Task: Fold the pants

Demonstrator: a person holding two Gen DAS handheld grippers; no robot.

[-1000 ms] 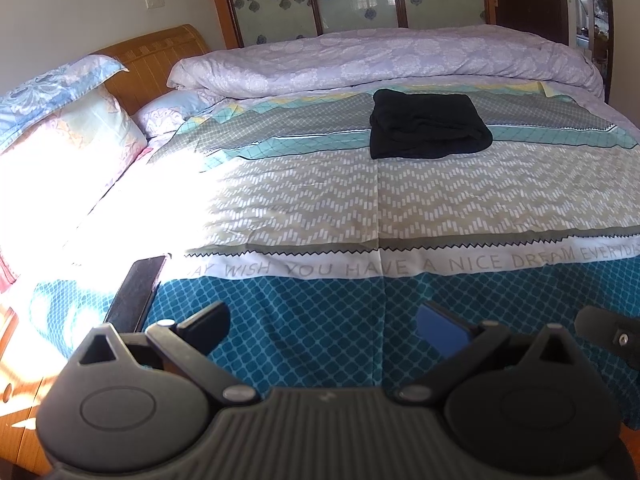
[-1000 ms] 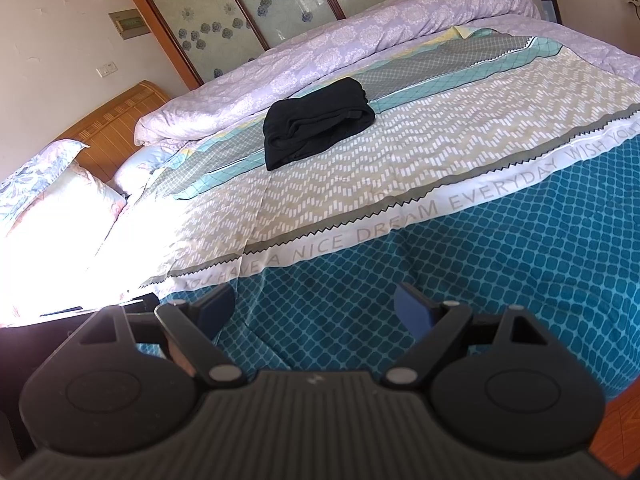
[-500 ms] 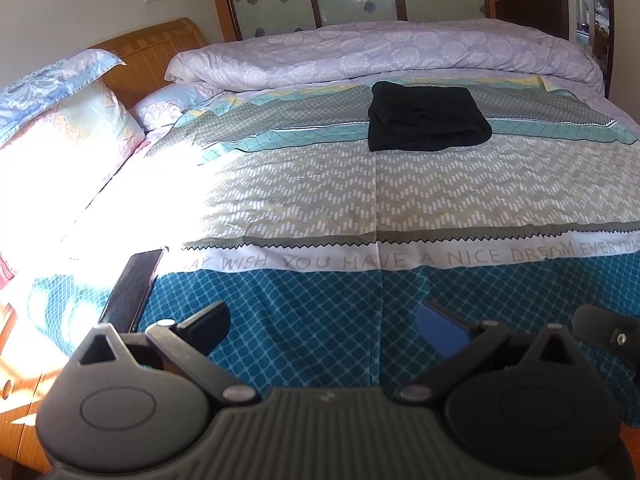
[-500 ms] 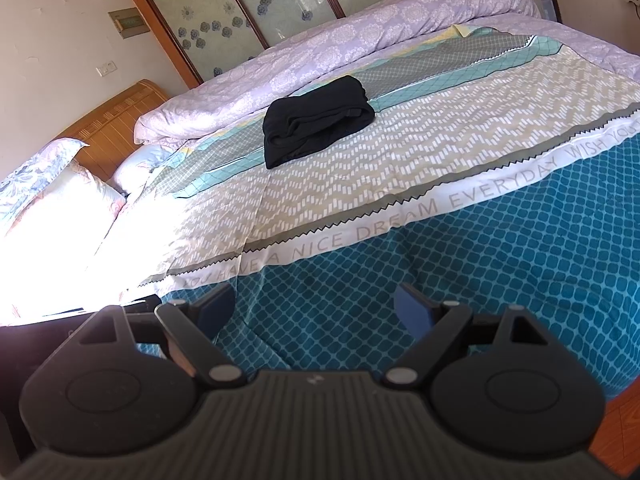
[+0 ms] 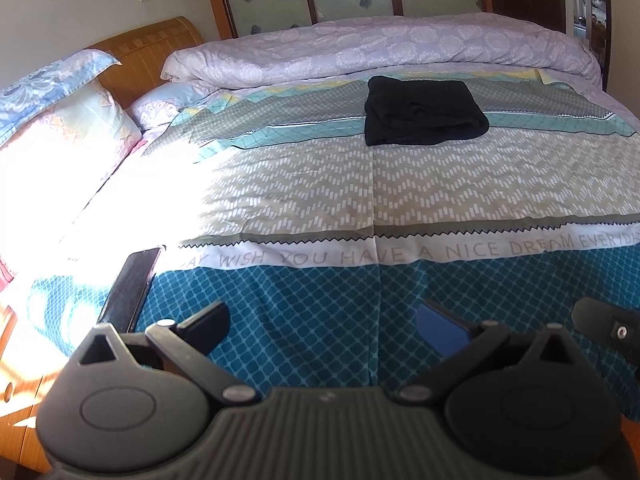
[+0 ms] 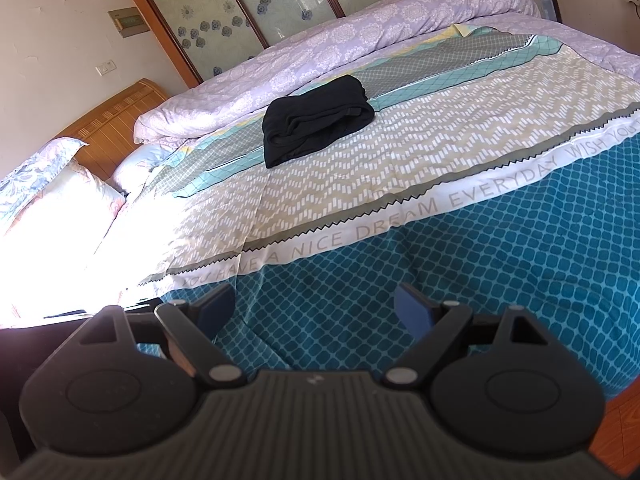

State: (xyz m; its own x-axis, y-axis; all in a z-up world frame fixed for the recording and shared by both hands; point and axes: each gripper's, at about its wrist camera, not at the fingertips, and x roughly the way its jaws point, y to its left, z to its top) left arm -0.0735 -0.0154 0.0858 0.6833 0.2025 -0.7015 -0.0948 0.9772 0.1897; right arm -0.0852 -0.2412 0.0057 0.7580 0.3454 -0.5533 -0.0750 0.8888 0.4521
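Note:
Black pants (image 5: 424, 112) lie folded into a compact bundle on the far half of the bed, near the rolled lilac duvet; the right wrist view shows the same pants (image 6: 316, 120) from the side. My left gripper (image 5: 322, 322) hovers open over the teal front part of the bedspread, far short of the pants, with nothing between its fingers. Over the same teal band my right gripper (image 6: 314, 306) is open and holds nothing. A part of the right gripper (image 5: 608, 332) shows at the right edge of the left wrist view.
A dark phone (image 5: 132, 286) lies on the bedspread at the front left. Pillows (image 5: 60, 128) and a wooden headboard (image 5: 148, 56) are on the left. The rolled duvet (image 5: 380, 48) runs along the far side. Wooden floor (image 6: 624, 420) shows at the bed's front edge.
The left wrist view has tilted down slightly, so the pants and bed sit a little higher in frame. The right wrist view is nearly unchanged. Both grippers stayed open.

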